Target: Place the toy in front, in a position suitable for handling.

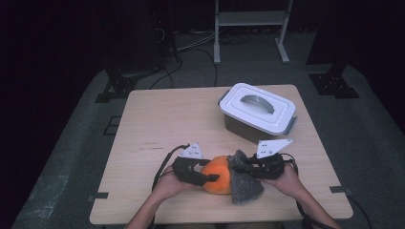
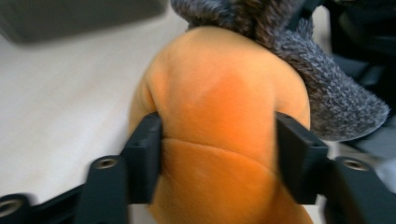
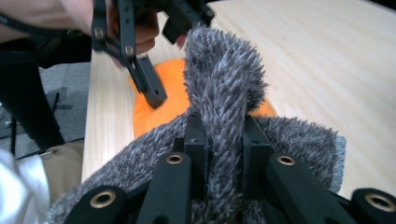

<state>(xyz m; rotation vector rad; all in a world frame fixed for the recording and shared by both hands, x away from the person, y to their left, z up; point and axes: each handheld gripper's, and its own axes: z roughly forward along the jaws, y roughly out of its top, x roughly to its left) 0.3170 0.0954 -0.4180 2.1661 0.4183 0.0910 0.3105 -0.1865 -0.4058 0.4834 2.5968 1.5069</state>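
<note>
Orange plush (image 1: 217,175): one; grey cloth (image 1: 246,183): one; hand-held grippers: two

1. Orange soft ball (image 1: 217,176): rounded, plush-looking, with a shallow seam across its surface; resting on the worktop (image 1: 162,124) at lower centre of the high view, pinched on both flanks.
2. Grey fuzzy cloth (image 1: 243,183): shaggy, dark grey; draped against the ball's right side in the high view, touching it, one fold pulled upright, lower part spread on the worktop.
</note>
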